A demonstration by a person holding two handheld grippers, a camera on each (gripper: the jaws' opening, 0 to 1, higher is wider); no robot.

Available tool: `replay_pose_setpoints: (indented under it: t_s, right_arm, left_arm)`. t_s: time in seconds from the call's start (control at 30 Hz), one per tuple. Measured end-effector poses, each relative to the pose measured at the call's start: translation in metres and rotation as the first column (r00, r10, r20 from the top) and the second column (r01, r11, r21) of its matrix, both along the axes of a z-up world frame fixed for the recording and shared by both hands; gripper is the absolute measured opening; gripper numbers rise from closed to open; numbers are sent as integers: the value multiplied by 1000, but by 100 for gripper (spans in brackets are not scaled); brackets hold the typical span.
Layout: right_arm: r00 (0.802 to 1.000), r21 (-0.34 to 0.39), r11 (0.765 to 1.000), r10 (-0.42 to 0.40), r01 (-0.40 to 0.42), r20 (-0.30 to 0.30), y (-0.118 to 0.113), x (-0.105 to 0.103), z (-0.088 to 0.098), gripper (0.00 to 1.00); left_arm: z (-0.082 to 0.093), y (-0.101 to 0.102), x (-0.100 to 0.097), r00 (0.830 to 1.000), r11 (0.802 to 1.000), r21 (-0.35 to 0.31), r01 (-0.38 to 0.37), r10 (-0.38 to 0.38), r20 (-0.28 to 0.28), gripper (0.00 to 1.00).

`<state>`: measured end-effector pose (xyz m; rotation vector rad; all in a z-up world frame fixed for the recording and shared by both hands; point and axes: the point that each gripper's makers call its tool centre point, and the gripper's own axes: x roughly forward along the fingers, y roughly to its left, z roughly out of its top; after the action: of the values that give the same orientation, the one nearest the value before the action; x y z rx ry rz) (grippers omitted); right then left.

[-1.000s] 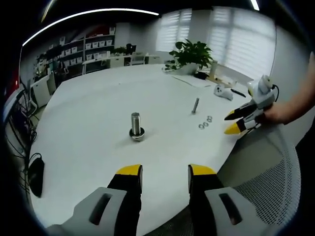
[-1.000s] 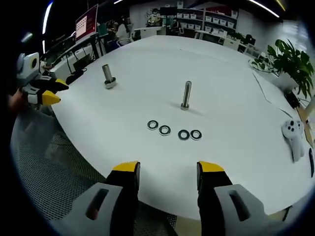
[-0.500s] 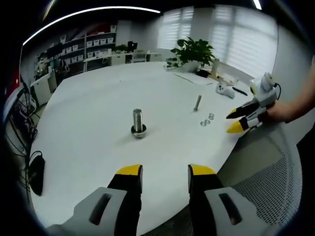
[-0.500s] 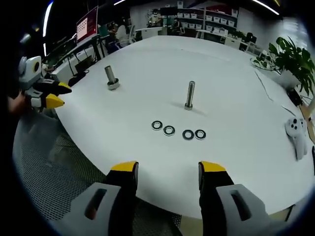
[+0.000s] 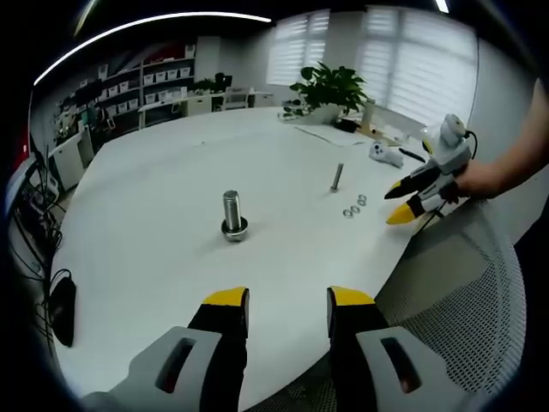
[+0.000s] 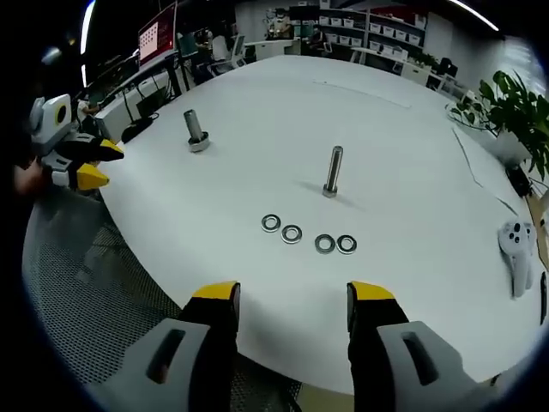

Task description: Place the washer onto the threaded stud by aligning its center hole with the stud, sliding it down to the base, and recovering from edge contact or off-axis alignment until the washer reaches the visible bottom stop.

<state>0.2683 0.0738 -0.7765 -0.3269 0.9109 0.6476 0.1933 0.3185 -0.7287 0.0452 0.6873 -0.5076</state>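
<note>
Left gripper view
Left gripper: black jaws with yellow tips on matte grey bodies, standing apart with nothing between them, held over the near edge of the table.
Table: a large round white table with a smooth matte top.
Near stud: a thick, short metal threaded stud standing upright on a wider dark ring base, ahead of the jaws.
Far stud: a slim upright metal threaded stud, further off to the right.
Washers: small flat metal ring washers lying on the table just beside the slim stud's foot, too small to count here.
Right gripper: comes in from the right, yellow tips parted and empty, held in a person's hand near the table edge.
Chair: grey mesh chair back below the table edge.
Potted plant: leafy green plant at the far side.

Right gripper view
Right gripper: yellow-tipped black jaws wide apart, holding nothing.
Washers: four shiny flat rings in a row, flat on the table between the jaws and the slim stud, none on a stud.
Slim stud: upright, smooth-headed, just beyond the row.
Thick stud: upper left, well apart from the washers.
Left gripper: at the left table edge, tips parted, empty.
Controller: white rounded game controller at the right.
</note>
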Motion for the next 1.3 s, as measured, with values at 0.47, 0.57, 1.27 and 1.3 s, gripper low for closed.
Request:
replay_pose_setpoints:
  t_s: [0.47,0.57,1.27,1.3]
  right_arm:
    - [996,-51,998,32,-37,-86,5,21,-9,28]
    - [993,-75,995,57,-64,-100,8,21,-13,26]
    - [990,-127,989,66,-81,-122,8,36,-23,23]
    - [990,-130,988,67,-83,-124,9,36,-23,23]
  left_arm:
    - [0,2,-1,1000,1000,20,1,-1,10,34]
    - [-1,3,-2,1000,1000,22,-6,6,5,34]
    - [-3,1,-2,1000,999,50,18,-19,6,33]
    - [-3,0,-3,1000,999,49,20,-20,7,33]
